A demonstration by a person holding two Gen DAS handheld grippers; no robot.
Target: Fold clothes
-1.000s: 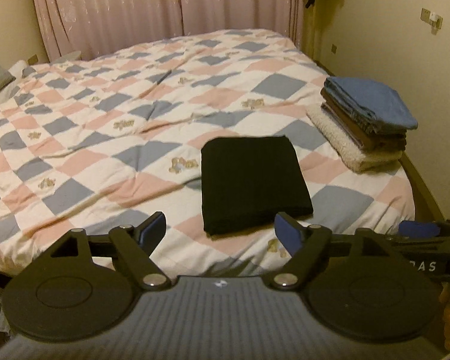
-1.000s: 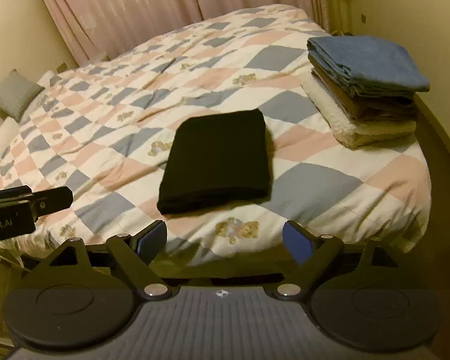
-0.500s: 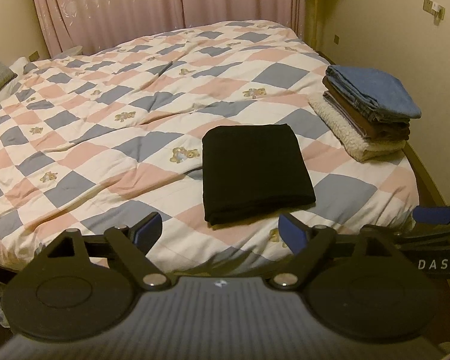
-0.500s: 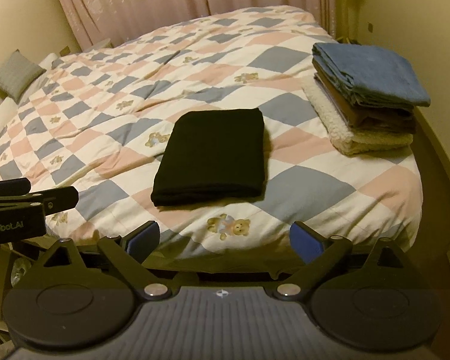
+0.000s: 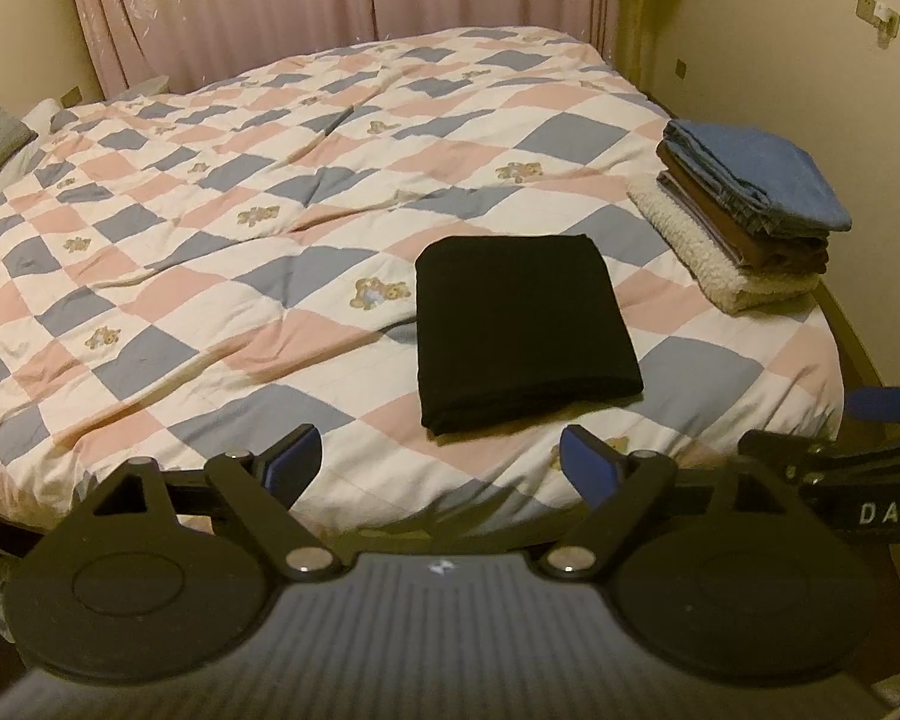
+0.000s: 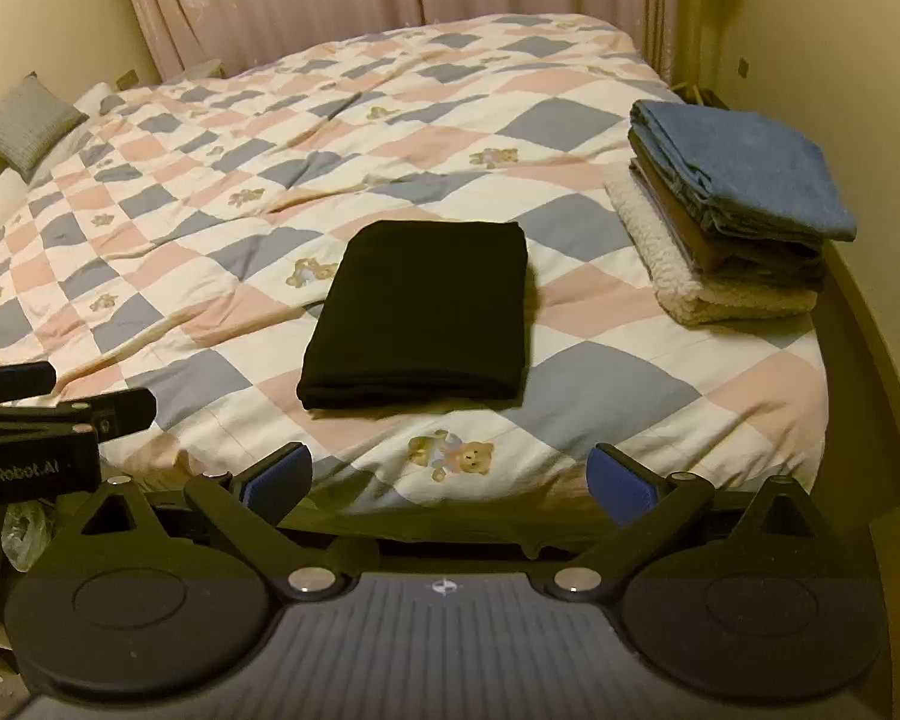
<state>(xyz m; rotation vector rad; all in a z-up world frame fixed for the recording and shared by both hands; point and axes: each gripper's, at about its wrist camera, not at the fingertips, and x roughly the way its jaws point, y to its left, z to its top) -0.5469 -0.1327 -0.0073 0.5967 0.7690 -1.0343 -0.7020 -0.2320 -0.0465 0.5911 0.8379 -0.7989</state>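
A black garment (image 5: pixel 522 324) (image 6: pixel 423 312) lies folded into a neat rectangle on the checked quilt near the bed's front edge. My left gripper (image 5: pixel 441 459) hangs open just short of the bed's front edge, nothing between its blue pads. My right gripper (image 6: pixel 450 477) is open too, empty, at the front edge below the garment. Each gripper shows at the side of the other's view: the right gripper (image 5: pixel 870 420), the left gripper (image 6: pixel 60 402).
A stack of folded clothes (image 5: pixel 750 216) (image 6: pixel 732 210), blue on top, brown beneath, cream fleece at the bottom, sits at the bed's right edge by the wall. The pink-and-blue quilt (image 5: pixel 210 240) covers the bed. A grey cushion (image 6: pixel 24 123) lies far left. Pink curtains hang behind.
Both grippers have drawn back and away from the bed a little, so the black garment looks farther off. Nothing on the bed has moved.
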